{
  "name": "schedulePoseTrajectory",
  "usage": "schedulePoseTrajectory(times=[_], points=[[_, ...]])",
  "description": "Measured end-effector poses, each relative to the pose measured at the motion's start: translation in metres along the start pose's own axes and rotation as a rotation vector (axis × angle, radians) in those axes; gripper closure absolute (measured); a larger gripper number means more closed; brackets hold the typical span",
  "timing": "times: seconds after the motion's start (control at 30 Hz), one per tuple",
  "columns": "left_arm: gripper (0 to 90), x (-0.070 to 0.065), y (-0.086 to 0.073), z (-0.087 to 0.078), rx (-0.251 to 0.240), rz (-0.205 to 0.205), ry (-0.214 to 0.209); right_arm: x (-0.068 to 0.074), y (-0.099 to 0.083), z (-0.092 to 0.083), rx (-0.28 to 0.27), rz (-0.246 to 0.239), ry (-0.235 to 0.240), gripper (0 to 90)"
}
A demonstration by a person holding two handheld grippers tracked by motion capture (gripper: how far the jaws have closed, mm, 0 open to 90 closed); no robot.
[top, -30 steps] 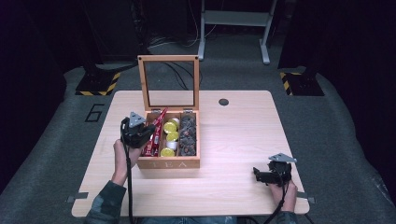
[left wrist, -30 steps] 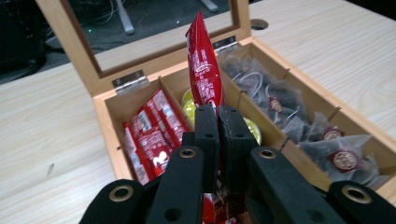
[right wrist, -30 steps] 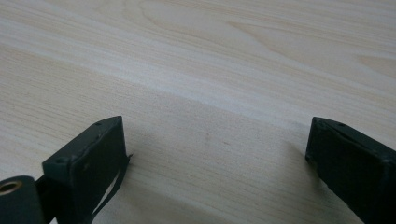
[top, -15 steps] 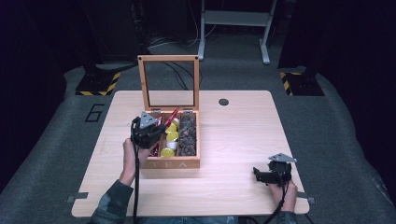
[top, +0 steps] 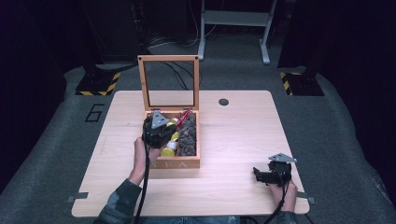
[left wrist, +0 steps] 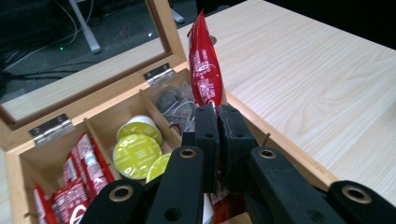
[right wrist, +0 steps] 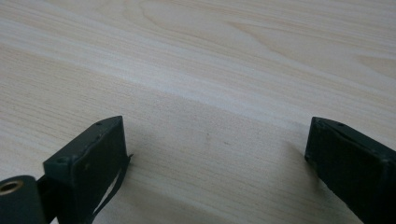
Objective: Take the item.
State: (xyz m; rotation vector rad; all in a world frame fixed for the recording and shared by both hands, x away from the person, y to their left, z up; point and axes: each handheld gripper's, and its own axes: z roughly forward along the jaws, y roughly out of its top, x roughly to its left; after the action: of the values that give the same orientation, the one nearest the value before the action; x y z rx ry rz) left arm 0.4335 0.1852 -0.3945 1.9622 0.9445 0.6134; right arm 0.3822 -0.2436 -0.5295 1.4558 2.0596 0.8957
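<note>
Left hand-held gripper: jaws closed tight on the lower end of a red sachet, which stands upright above the wooden box; in the high view this hand-held gripper sits over the box's left half.

Wooden box: near the middle of the surface, a little toward its left edge, glass-paned lid raised upright at the far side. Contents by compartment: more red sachets in one end compartment, yellow-green capsules in the middle, dark wrapped pieces in the other end compartment.

Right hand-held gripper: near the surface's front right corner, well apart from the box; jaws wide, nothing between them, bare wood beneath.
</note>
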Motion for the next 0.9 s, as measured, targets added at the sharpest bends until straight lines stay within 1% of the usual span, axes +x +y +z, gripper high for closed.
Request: schedulePoseTrajectory(times=[0.07, 0.1, 0.23, 0.37, 0.47, 0.5, 0.57, 0.67, 0.73, 0.9], points=[[86.5, -0.002, 0.003, 0.002, 0.002, -0.002, -0.012, 0.0, 0.0, 0.0, 0.002, -0.001, 0.0, 4.9], [86.5, -0.004, 0.003, 0.004, -0.008, -0.003, -0.011, 0.0, 0.0, 0.0, 0.002, 0.0, 0.0, 4.8], [86.5, -0.01, 0.007, 0.009, -0.008, 0.006, -0.027, 0.0, 0.0, 0.0, 0.0, 0.0, 0.0, 4.9], [86.5, -0.019, 0.01, 0.015, -0.006, 0.012, -0.048, 0.0, 0.0, 0.0, 0.002, 0.0, 0.0, 4.9], [86.5, -0.025, 0.01, 0.02, -0.013, 0.012, -0.06, 0.0, 0.0, 0.0, 0.001, 0.0, -0.001, 5.0], [86.5, -0.028, 0.011, 0.022, -0.012, 0.008, -0.077, 0.0, 0.0, 0.0, 0.001, 0.0, -0.001, 5.1], [86.5, -0.032, 0.011, 0.025, -0.019, 0.006, -0.085, 0.0, 0.0, 0.0, 0.001, 0.0, -0.001, 5.1], [86.5, -0.038, 0.012, 0.03, -0.015, 0.013, -0.101, 0.0, 0.0, 0.0, 0.001, 0.0, -0.001, 5.1], [86.5, -0.044, 0.012, 0.035, -0.018, 0.006, -0.107, 0.0, 0.0, 0.0, 0.001, 0.0, -0.002, 5.2], [86.5, -0.052, 0.012, 0.043, -0.012, 0.008, -0.122, 0.0, 0.0, 0.0, 0.0, 0.0, -0.001, 5.3]])
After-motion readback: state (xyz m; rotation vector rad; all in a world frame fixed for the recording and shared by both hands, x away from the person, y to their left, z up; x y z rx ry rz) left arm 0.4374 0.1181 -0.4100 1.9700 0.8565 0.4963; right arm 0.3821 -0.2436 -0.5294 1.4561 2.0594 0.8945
